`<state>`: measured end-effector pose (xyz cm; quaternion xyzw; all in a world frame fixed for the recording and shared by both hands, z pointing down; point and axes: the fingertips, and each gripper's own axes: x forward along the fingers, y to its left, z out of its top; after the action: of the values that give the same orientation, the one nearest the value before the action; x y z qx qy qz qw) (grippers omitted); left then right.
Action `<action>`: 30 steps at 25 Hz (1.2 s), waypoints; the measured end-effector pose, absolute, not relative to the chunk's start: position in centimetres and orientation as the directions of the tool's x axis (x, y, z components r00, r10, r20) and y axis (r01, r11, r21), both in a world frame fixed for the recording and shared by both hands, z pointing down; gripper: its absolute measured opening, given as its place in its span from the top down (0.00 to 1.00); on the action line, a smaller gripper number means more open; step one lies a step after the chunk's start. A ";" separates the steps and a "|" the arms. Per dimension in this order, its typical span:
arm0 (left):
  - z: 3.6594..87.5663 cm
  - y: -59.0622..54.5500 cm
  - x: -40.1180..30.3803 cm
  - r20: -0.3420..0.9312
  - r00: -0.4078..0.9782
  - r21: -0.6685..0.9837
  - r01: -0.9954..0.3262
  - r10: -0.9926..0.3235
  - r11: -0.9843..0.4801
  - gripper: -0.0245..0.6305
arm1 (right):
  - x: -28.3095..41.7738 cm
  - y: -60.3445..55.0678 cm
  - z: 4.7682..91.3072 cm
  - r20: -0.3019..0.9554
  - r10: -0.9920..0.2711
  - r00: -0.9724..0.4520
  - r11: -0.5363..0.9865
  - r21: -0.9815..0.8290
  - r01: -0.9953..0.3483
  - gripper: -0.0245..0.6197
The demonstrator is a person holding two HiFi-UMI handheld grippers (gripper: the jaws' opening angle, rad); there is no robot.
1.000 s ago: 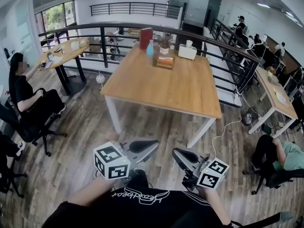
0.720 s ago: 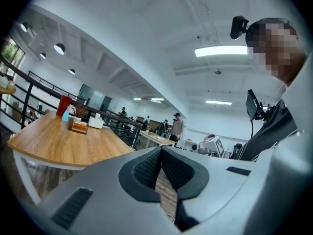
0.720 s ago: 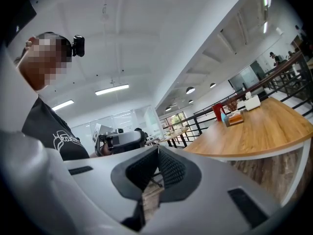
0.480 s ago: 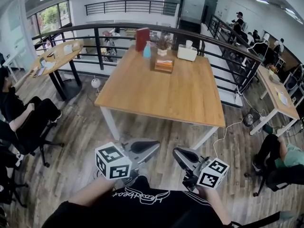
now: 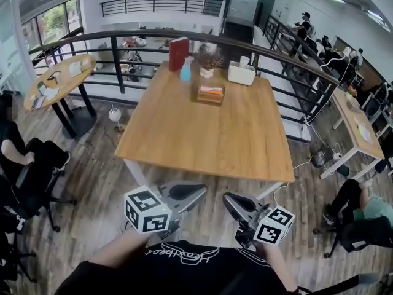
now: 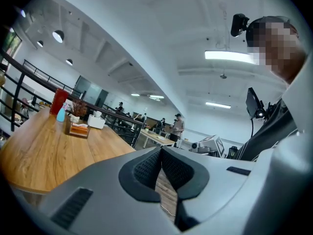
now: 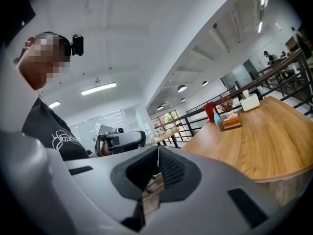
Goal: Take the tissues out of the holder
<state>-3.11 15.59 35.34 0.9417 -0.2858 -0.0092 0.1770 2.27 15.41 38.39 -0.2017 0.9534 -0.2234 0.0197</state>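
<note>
Left gripper view shows me the left gripper (image 6: 160, 153) closed, its ribbed pads pressed together with nothing between them. The right gripper (image 7: 157, 155) is closed too, pad against pad, and just as empty. Both sit level at 6 o'clock in the head view, close to my operator's black shirt (image 5: 178, 260). The shirt carries white script that I cannot read with confidence. Each gripper bears a cube of black-and-white square markers.

At 12 o'clock from the grippers stands the wooden table (image 5: 209, 140). Its near edge and a long bare stretch of top lie between the jaws and the task's thing. The holder (image 5: 210, 97), a small wooden box, sits toward the table's far side with the tissues (image 5: 211, 90) lying in its open top.

Behind the holder, from 11 to 1 o'clock, stand a red book (image 5: 178, 53) upright, a blue bottle (image 5: 185, 71), a potted plant (image 5: 207, 62) and a white box (image 5: 241, 74). A black railing (image 5: 123, 39) runs behind them. A seated person (image 5: 21, 158) is at 9 o'clock, another person (image 5: 363, 206) at 3 o'clock.
</note>
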 end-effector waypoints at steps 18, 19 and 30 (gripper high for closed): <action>35.1 1.0 -11.7 0.061 0.847 0.307 -0.520 -0.529 -0.797 0.94 | -6.5 0.6 37.2 0.071 -0.398 -0.915 0.841 -0.370 -0.395 0.93; 35.2 0.6 -11.8 0.061 0.847 0.307 -0.520 -0.528 -0.797 0.94 | -6.6 0.3 37.3 0.069 -0.400 -0.914 0.840 -0.370 -0.396 0.93; 35.9 -2.2 -10.4 0.082 0.863 0.295 -0.499 -0.499 -0.815 0.94 | -5.0 -2.4 38.0 0.075 -0.425 -0.902 0.824 -0.379 -0.420 0.93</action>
<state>-10.42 -2.16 35.93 0.9526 -0.2621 0.0006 0.1548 -5.01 -2.41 37.98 -0.2212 0.9551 -0.1971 0.0066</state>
